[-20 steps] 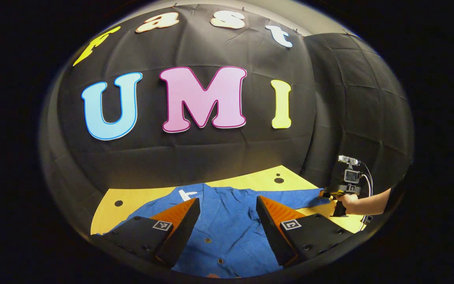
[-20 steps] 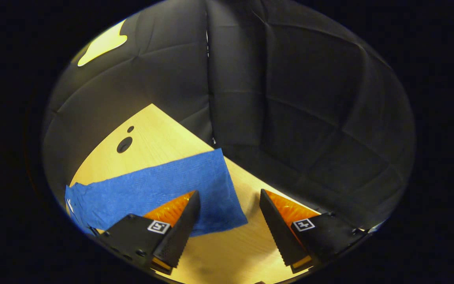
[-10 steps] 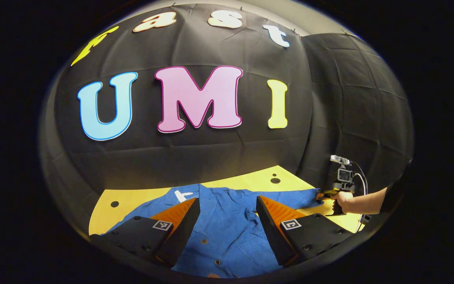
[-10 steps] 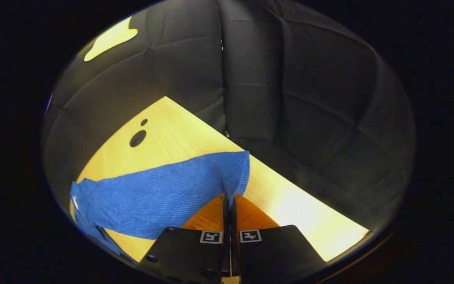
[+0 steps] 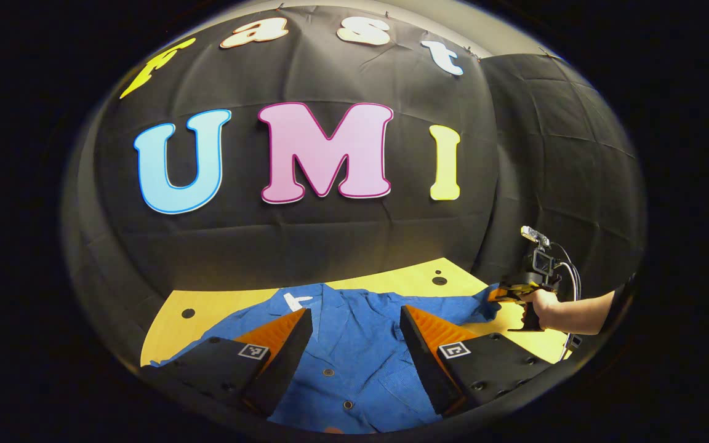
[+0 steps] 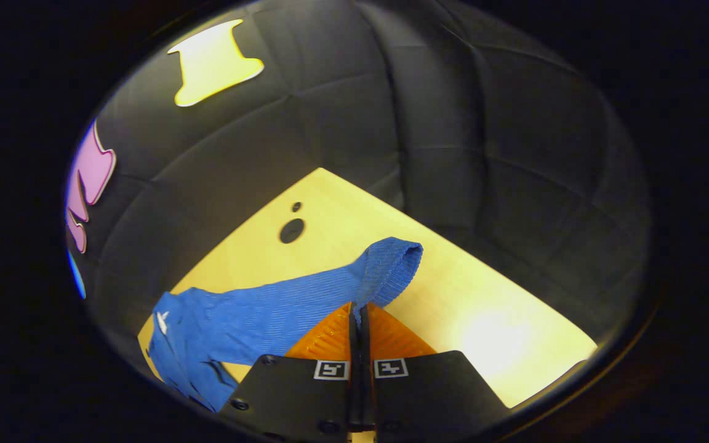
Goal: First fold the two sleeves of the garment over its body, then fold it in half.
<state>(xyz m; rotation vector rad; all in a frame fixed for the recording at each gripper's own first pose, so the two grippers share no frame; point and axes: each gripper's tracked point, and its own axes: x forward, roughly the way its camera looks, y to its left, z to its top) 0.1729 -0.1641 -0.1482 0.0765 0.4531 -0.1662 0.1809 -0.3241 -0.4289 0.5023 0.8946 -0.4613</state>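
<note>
We hold right tool [image 6: 357, 317] clamped on shirt [image 5: 354, 344] sleeve cuff [image 6: 391, 264] | left tool [image 5: 354, 344] wide open, empty | risk: thin pinch slips mid-fold, sleeve drops onto worktop [image 6: 484, 320].

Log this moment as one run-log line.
right gripper: shut on sleeve, cuff raised off table | left gripper: open over shirt body | sleeve folds: not done

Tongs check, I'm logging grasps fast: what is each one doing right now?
Left tongs: open, over the shirt, holding nothing.
Right tongs: closed on the sleeve.
</note>
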